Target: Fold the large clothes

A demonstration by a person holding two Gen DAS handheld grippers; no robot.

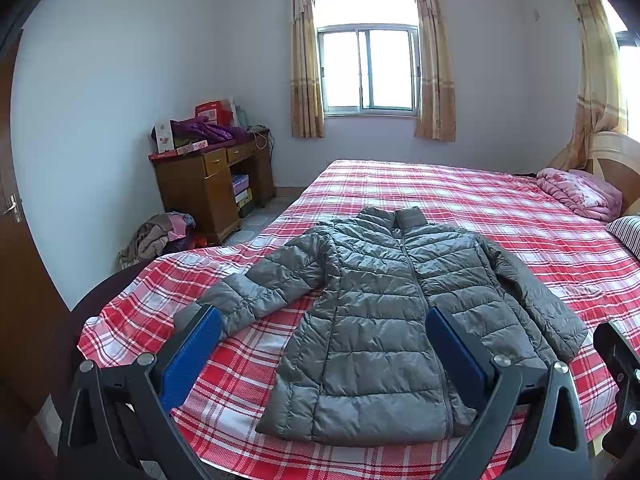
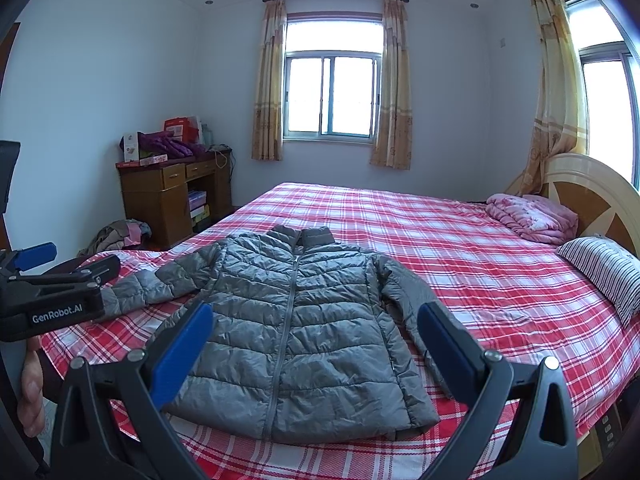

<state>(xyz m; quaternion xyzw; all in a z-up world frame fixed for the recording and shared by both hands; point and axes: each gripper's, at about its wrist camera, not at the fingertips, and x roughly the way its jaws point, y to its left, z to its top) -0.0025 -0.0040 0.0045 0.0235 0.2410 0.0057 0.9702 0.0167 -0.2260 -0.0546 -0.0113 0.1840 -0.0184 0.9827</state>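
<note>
A grey quilted puffer jacket (image 1: 372, 320) lies flat, zipped, collar away from me, on the red plaid bed (image 1: 480, 216). Its left sleeve stretches out sideways; its right sleeve lies along the body. My left gripper (image 1: 322, 320) is open and empty, held above the jacket's near hem. In the right wrist view the same jacket (image 2: 296, 328) lies ahead, and my right gripper (image 2: 314, 316) is open and empty above its lower half. The left gripper (image 2: 28, 264) also shows at the left edge of that view, beside the outstretched sleeve.
A pink folded quilt (image 2: 532, 216) and a striped pillow (image 2: 604, 268) lie by the headboard at the right. A wooden desk (image 1: 208, 184) with boxes and purple clothes stands by the far wall. A pile of clothes (image 1: 160, 236) lies on the floor beside it.
</note>
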